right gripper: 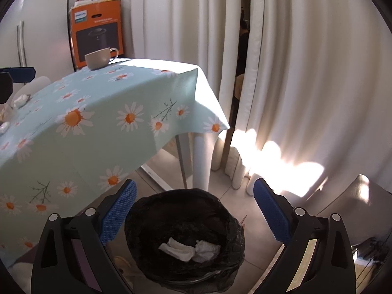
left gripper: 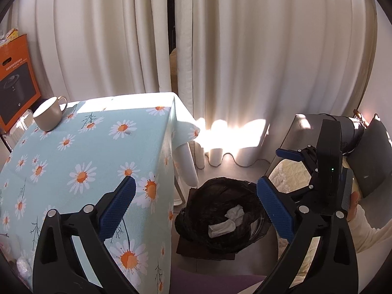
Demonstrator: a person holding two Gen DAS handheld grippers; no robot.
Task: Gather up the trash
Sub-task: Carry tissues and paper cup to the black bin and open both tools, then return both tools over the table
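- Trash: two crumpled white tissues (right gripper: pixel 189 248) lie at the bottom of the bin (right gripper: pixel 185 232), which is lined with a black plastic bag. The tissues lie side by side and touch each other.
- The bin stands on the tiled floor (right gripper: pixel 235 196), just beside the near corner of the table and close to its white leg (right gripper: pixel 202 161).
- The right gripper (right gripper: pixel 194 212) hangs above the bin with its jaws spread wide. Nothing is between its blue pads (right gripper: pixel 118 214), and the bin's opening shows in the gap between them.
- The left gripper (left gripper: pixel 196 207) also stands wide open and holds nothing. Its left pad is over the edge of the table, its right pad (left gripper: pixel 275 210) is over the bin's rim.
- In the left wrist view the right gripper is seen at the right side, held by a hand (left gripper: pixel 354 204) in a pale sleeve.
- The table (right gripper: pixel 103 132) carries a light blue cloth with white and orange daisies.
- More trash is on the table: small crumpled white pieces (right gripper: pixel 20 100) lie near its left edge, in the right wrist view.
- A beige cup (left gripper: pixel 50 114) stands upright at the far left corner of the table.
- An orange box (right gripper: pixel 96 31) stands behind the cup, off the table.
- Long white curtains (right gripper: pixel 294 73) hang behind the table, with patches of sun low on them.
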